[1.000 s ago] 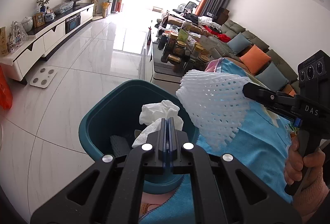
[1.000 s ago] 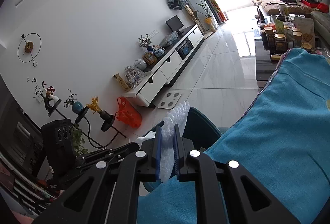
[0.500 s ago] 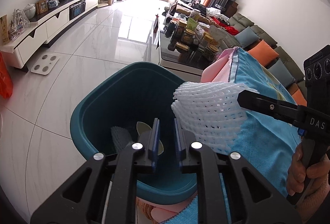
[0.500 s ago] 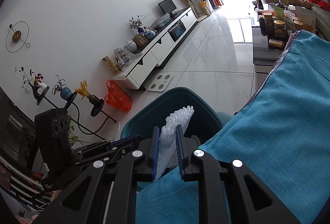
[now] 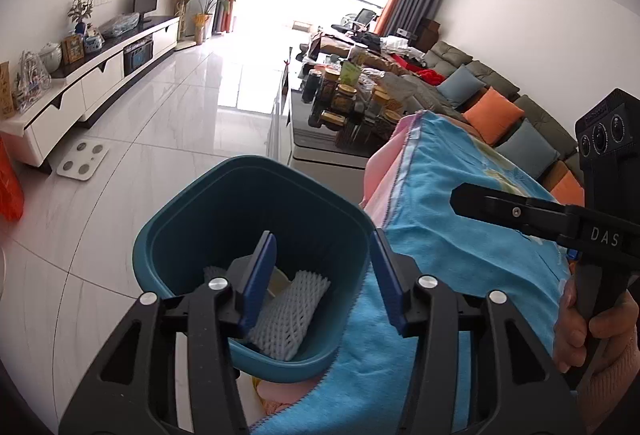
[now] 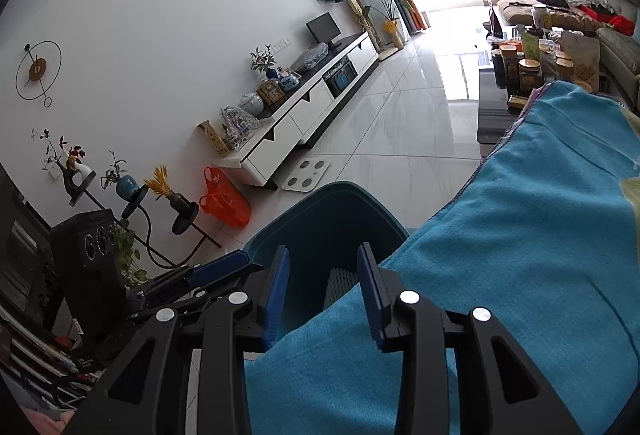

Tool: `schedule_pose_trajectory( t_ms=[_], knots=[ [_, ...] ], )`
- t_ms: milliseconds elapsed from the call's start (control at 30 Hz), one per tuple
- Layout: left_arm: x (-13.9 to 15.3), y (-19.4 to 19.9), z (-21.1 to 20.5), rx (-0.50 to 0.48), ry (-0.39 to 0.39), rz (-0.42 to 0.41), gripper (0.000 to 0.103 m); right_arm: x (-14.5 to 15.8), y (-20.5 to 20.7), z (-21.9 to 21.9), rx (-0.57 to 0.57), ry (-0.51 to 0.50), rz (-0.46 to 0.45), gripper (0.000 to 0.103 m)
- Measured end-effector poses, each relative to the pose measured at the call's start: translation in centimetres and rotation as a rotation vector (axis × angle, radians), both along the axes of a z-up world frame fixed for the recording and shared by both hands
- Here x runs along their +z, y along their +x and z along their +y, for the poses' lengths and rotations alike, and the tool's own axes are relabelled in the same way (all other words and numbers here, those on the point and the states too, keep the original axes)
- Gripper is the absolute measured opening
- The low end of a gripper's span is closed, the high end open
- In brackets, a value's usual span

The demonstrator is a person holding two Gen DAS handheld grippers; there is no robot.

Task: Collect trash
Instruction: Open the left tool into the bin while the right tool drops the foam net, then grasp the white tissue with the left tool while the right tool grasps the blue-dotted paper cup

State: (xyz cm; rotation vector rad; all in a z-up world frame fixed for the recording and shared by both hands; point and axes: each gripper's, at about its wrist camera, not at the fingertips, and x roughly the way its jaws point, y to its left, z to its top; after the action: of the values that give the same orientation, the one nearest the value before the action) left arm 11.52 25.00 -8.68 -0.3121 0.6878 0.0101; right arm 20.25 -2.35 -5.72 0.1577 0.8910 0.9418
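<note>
Foam netting (image 5: 290, 319) lies at the bottom of the teal bin (image 5: 180, 235), below and between the spread fingers (image 5: 260, 275) of the left gripper (image 5: 324, 277), touching neither of them; in the right wrist view only a pale ribbed corner of it (image 6: 340, 283) shows inside the bin (image 6: 320, 219), past the edge of the blue cloth (image 6: 520, 255). The left gripper stands wide apart and holds nothing, hanging over the bin's near rim with its right finger over the blue cloth (image 5: 460, 227). The right gripper (image 6: 323, 291) is likewise parted and empty, its fingers (image 6: 372, 295) straddling the line where the cloth meets the bin. A second ago the left fingers were pressed together on a crumpled white tissue above the bin and the right fingers pinched the netting, held up beside the cloth; half a second ago the left had begun to part and the netting was still clamped on the right. Now both are released and the netting rests in the bin, with other pale scraps beside it that cannot be told apart. The right gripper (image 5: 520, 211) reaches in from the right side of the left wrist view, level over the cloth, gripped from below by the right hand (image 5: 592, 327). In the right wrist view the left gripper (image 6: 216, 269) points in from the left toward the bin.
</note>
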Motion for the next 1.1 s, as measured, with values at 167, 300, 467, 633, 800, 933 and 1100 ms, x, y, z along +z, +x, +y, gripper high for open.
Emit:
schedule_pose_trajectory(
  t_ms=[167, 300, 467, 633, 800, 933, 1100],
  knots=[
    [1.9, -1.3, -4.5, -0.116, 0.008, -0.065, 0.063, 1.7, -2.1, -3.8, -0.027, 0.017, -0.066, 0.037],
    [2.8, -1.9, -9.4, -0.252, 0.005, -0.1, 0.068, 3.2, -4.3, -7.8, -0.073, 0.02, -0.134, 0.043],
    [2.1, -2.4, -16.5, -0.45, -0.041, -0.094, 0.072, 4.2, -6.1, -14.1, -0.18, 0.005, -0.189, 0.045],
    [0.4, -2.4, -22.8, -0.596, -0.078, -0.053, 0.072, 4.1, -7.2, -20.8, -0.336, -0.021, -0.212, 0.047],
    [-1.0, -1.9, -27.9, -0.709, -0.094, -0.003, 0.073, 3.3, -8.1, -27.5, -0.505, -0.046, -0.21, 0.048],
    [-2.0, -1.4, -30.3, -0.761, -0.097, 0.039, 0.073, 2.4, -8.7, -31.4, -0.61, -0.067, -0.196, 0.048],
    [-2.9, -0.4, -32.5, -0.794, -0.109, 0.088, 0.076, 0.6, -9.0, -34.6, -0.687, -0.084, -0.154, 0.048]
  ],
)
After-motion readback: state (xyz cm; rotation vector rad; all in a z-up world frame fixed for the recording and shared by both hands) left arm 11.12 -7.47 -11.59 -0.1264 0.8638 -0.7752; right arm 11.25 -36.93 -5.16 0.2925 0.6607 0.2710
